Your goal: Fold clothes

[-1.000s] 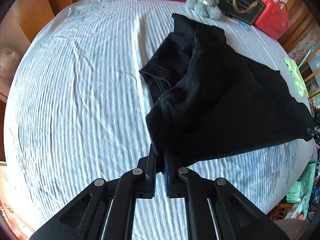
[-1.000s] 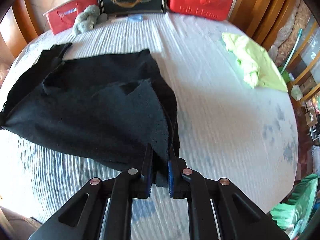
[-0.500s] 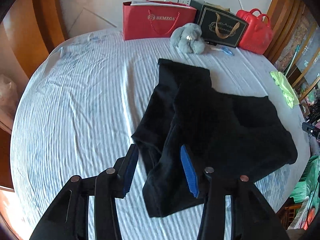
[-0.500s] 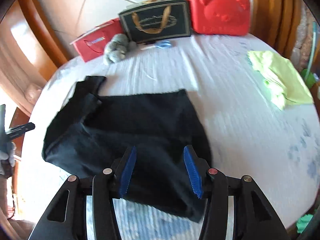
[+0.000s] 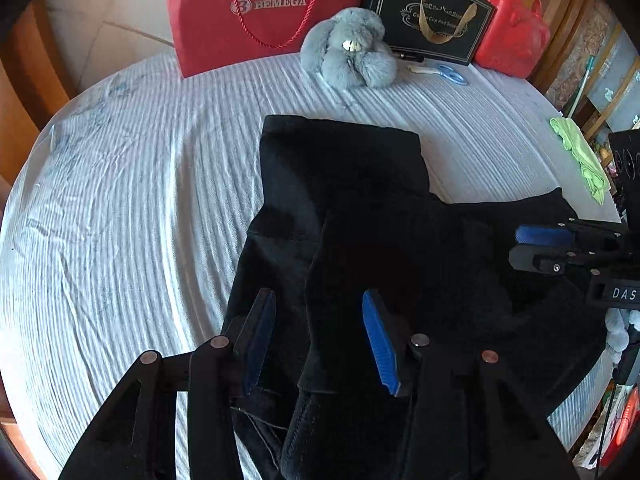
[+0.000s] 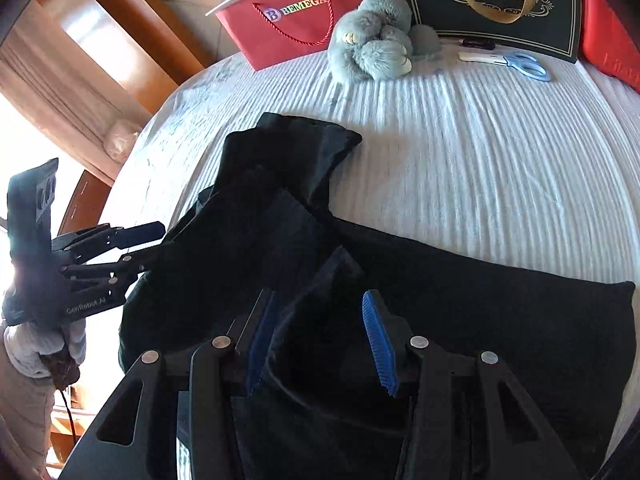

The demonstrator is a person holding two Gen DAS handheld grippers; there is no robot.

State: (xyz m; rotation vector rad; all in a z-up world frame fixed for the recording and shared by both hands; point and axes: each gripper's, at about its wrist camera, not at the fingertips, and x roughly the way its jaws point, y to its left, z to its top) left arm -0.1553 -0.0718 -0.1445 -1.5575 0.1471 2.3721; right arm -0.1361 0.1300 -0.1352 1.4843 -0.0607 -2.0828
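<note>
A black garment lies partly folded on the white striped bedsheet, one layer laid over another. It also shows in the right wrist view. My left gripper is open and empty just above the garment's near left part. My right gripper is open and empty above its near middle. The right gripper shows at the right edge of the left wrist view; the left gripper shows at the left of the right wrist view.
At the bed's far edge stand a red paper bag, a grey plush toy, a black gift bag, a red case and blue scissors. A lime-green cloth lies at the right.
Both grippers let go of the black garment, which dropped flat onto the bed. Both now hover open and lower, closer over the cloth.
</note>
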